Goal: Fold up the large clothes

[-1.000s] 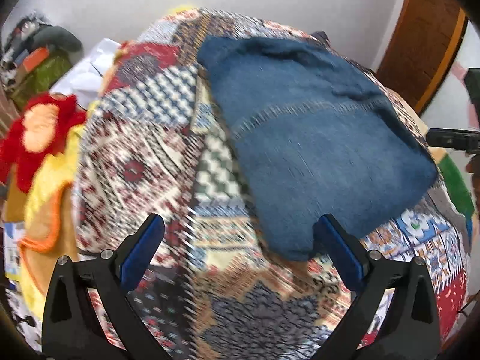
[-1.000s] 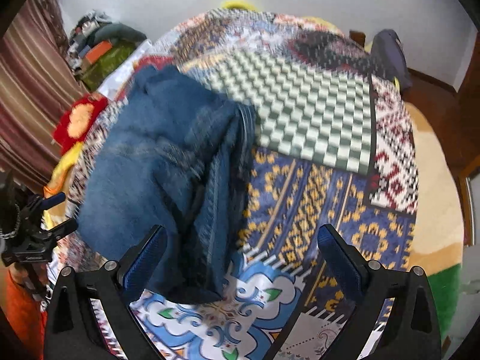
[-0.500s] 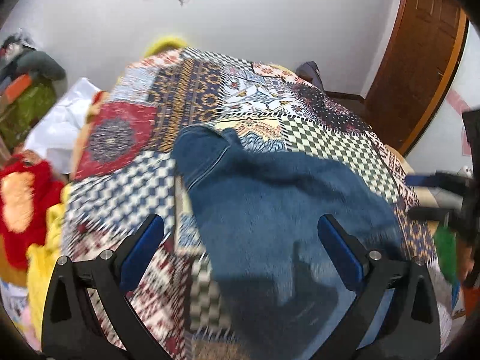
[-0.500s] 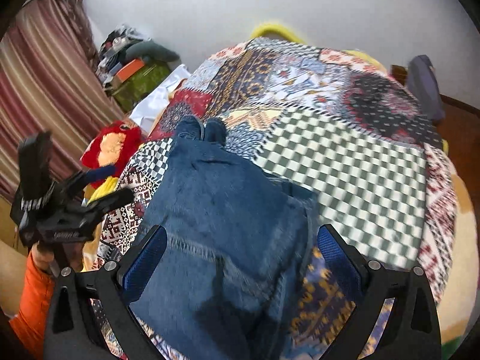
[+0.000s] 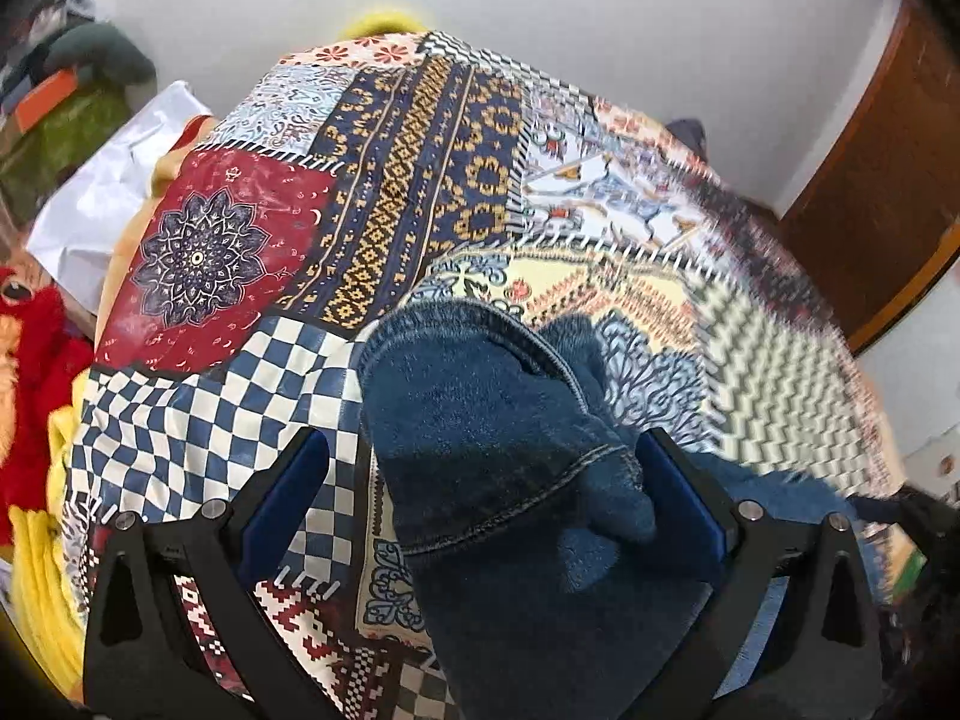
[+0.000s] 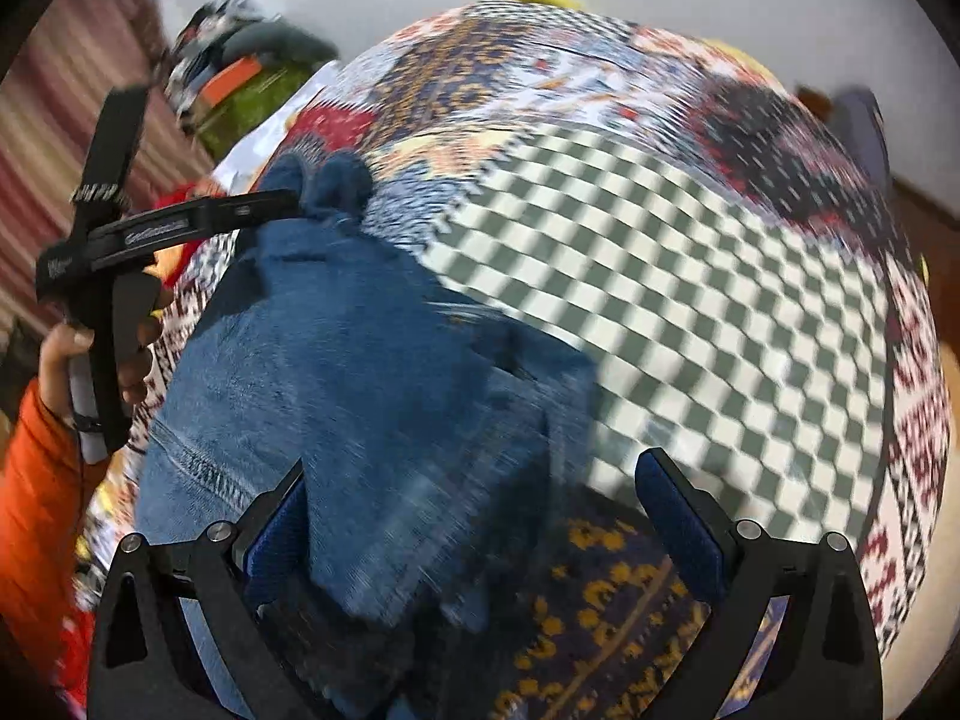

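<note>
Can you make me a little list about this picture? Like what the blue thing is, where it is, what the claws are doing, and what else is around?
garment: folded blue jeans
lying on: patchwork quilt over the bed
left claw: open, fingers either side of the jeans
right claw: open, over the jeans' near edge
beside the bed: red plush toy, white bag
blur: right view is smeared

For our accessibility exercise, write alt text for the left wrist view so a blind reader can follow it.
Folded blue jeans lie on a patchwork bedspread, their far end between the open jaws of the left gripper. A red plush toy sits at the left edge, a wooden door at right.
</note>
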The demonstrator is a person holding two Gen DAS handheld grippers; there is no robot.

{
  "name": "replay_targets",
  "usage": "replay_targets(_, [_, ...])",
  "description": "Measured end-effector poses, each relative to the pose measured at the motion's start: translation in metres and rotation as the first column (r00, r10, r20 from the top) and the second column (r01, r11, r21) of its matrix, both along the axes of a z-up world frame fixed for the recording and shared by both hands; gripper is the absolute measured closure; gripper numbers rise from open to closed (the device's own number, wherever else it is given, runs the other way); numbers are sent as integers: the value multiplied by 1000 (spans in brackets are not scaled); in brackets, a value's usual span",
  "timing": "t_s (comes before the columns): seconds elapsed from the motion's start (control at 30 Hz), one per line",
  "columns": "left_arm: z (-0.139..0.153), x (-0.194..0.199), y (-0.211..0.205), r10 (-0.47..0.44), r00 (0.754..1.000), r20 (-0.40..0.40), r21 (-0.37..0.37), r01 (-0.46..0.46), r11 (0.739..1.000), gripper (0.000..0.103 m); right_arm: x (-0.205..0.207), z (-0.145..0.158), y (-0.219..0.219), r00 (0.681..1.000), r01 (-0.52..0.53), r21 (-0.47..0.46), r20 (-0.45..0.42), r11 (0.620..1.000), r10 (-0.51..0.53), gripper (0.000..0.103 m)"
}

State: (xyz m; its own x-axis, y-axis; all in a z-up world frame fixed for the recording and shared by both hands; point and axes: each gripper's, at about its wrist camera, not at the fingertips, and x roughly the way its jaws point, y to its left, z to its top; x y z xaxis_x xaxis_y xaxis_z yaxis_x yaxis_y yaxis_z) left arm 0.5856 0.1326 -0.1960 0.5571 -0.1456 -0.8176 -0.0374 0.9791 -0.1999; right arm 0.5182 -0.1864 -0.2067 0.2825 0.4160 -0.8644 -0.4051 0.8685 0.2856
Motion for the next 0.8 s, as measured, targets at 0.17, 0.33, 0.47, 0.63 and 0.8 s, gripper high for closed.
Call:
replay_targets(0.17, [32,-31,8,-4,998,57,2,4,1000,0,-15,27,-16,999,28,-6,38,1000,-28,3])
replay_targets(0.33, [65,-75,14,-29,994,103,15,28,999,0,-40,64,-18,994,10,12,107,1000,-11,3])
replay_targets(0.47, [80,-114,13,-59,990,128,6,59,998,0,-59,87,-15,989,0,34,145,999,-5,3])
replay_targets(0.63, [69,-151,8,-90,992,87,-34,93,995,0,-71,88,-5,992,-19,69,127,997,10,3])
replay_targets(0.8, [17,-159,0,-117,992,-41,-137,110,984,0,-64,45,5,999,-34,73,-2,997,34,3])
